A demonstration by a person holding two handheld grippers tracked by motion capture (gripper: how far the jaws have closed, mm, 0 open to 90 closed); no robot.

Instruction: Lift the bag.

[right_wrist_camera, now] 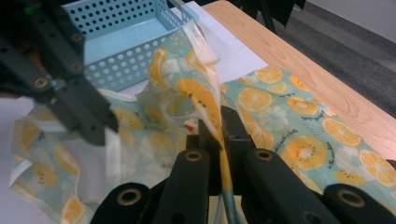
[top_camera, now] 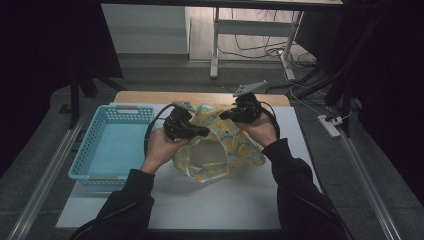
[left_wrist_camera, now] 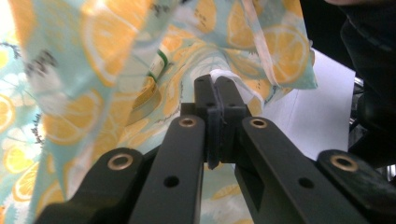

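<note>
Both jaws are clamped on the lemon-print cloth bag [top_camera: 220, 145]: the left hand-held gripper [top_camera: 204, 131] pinches its rim at nine o'clock, the right hand-held gripper [top_camera: 226, 114] at one o'clock (mouth held apart), above the tabletop [top_camera: 220, 200], blue basket [top_camera: 112, 142] at nine o'clock.

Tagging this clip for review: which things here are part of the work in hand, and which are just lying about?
In the job:
- lemon-print cloth bag, pinched at its edge by both
- left gripper, shut on it
- right gripper, shut on it

Lying about:
- blue basket, apparently empty
- white mat
- power strip on the floor
</note>
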